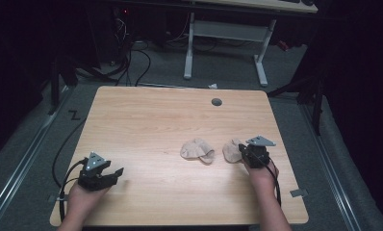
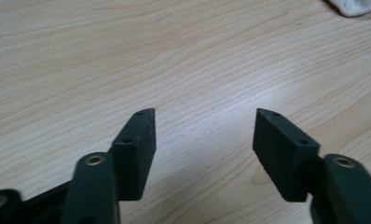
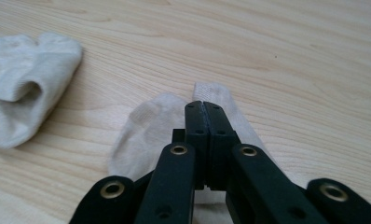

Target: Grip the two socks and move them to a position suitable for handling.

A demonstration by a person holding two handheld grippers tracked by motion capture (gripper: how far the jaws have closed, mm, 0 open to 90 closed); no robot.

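- Right gripper (image 3: 205, 106), near the table's (image 1: 146, 125) right edge: jaws pressed together, pinching the sock (image 3: 146, 130) lying flat there.
- Second sock (image 1: 197, 149), crumpled, just beside it toward the middle.
- Left gripper (image 2: 204, 135), near the front-left corner: jaws wide, nothing between them.

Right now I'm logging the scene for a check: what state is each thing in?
Left gripper: open, nothing between its jaws, over bare table.
Right gripper: shut, apparently pinching the right sock.
Right sock: lying flat, under the right gripper.
Left sock: crumpled, lying apart, untouched.
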